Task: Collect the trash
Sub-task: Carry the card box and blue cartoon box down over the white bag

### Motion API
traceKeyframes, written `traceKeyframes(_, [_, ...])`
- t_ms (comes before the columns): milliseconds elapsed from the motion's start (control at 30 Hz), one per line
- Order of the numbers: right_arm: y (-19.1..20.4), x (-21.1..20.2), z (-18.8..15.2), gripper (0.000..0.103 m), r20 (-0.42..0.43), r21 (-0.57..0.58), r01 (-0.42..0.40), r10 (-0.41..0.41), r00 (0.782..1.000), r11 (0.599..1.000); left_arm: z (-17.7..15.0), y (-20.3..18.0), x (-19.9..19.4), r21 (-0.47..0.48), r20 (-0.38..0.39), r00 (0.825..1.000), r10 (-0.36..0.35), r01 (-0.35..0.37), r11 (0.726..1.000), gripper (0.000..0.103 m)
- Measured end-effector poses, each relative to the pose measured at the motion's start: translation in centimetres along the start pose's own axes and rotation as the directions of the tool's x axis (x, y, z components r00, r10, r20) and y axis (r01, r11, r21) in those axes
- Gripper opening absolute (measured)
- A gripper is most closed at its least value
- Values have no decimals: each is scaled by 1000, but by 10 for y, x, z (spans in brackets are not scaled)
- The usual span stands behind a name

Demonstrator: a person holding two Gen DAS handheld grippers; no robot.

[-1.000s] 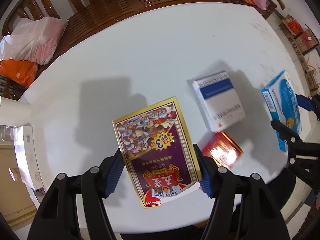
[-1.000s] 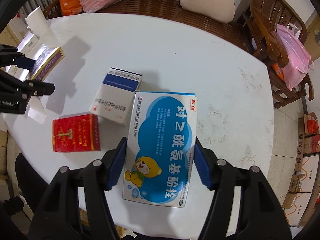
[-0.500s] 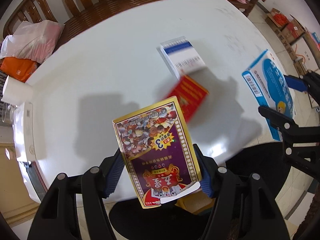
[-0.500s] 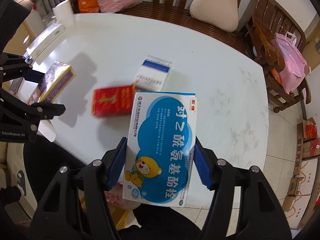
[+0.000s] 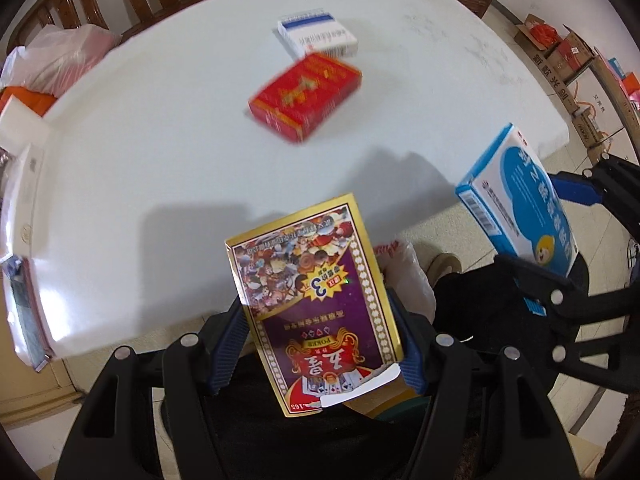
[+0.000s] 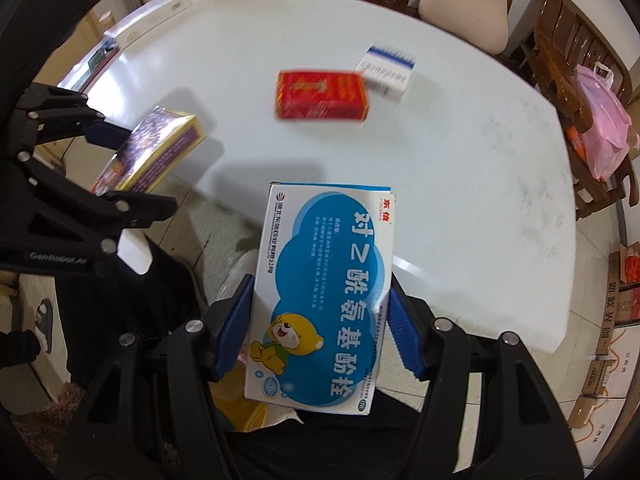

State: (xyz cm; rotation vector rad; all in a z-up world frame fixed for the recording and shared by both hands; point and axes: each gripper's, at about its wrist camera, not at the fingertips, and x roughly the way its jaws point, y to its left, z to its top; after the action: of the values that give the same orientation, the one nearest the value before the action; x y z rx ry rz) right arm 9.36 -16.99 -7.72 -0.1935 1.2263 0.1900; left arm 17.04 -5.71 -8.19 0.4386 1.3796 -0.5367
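At lower centre, a gold-edged purple cardboard card box is clenched by the left claw, a blue-and-white cardboard medicine carton by the right claw; both are judged light, crushable, best held across flat sides.

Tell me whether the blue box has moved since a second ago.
Yes. The right gripper has carried the blue box back from over the table, past its near edge, toward the person.
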Motion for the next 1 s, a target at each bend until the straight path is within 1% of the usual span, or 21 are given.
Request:
traceKeyframes(100, [8, 11, -17, 62, -18, 1, -16, 16, 1000, 1000, -16, -4, 18, -7, -11, 1000, -5, 5, 1000, 63])
traceKeyframes(167, [14, 21, -28, 62, -28, -5, -9, 9, 1000, 1000, -24, -8, 28, -2, -16, 1000, -8, 8, 1000, 63])
traceKeyframes(233, [18, 30, -38, 62, -40, 2, -20, 20, 999, 1000, -30, -11, 37, -3, -18, 1000, -8, 8, 1000, 63])
traceKeyframes(333, [23, 40, -48, 62, -48, 6, -32, 33, 998, 999, -39, -16, 50, -8, -22, 999, -29, 28, 1000, 63])
traceKeyframes(400, [27, 46, -54, 62, -53, 2, -29, 29, 998, 1000, -45, -21, 57, 2, -16, 1000, -20, 20, 1000, 63])
traceKeyframes(433, [28, 50, -58, 62, -59, 4, -40, 40, 997, 999, -46, -23, 63, 4, -19, 1000, -19, 19, 1000, 63])
traceKeyframes(500, [30, 56, -62, 62, -68, 7, -49, 49, 996, 999, -48, -29, 73, 19, -24, 999, -37, 37, 999, 63])
traceKeyframes(600, [32, 64, -68, 62, -72, 4, -34, 34, 997, 999, -50, -36, 86, 19, -29, 999, -37, 37, 999, 63])
traceKeyframes(767, [34, 83, -75, 62, -98, 18, -41, 43, 994, 999, -57, -42, 107, 27, -56, 998, -42, 44, 999, 63])
traceKeyframes(833, [34, 91, -76, 62, -106, 18, -39, 41, 994, 999, -64, -45, 115, 24, -64, 997, -41, 43, 999, 63])
traceKeyframes(933, [35, 102, -79, 62, -114, 24, -40, 43, 993, 999, -67, -47, 127, 13, -82, 995, -53, 54, 998, 63])
traceKeyframes(1000, [36, 109, -81, 62, -120, 25, -34, 37, 992, 999, -67, -49, 133, 15, -84, 995, -46, 48, 999, 63])
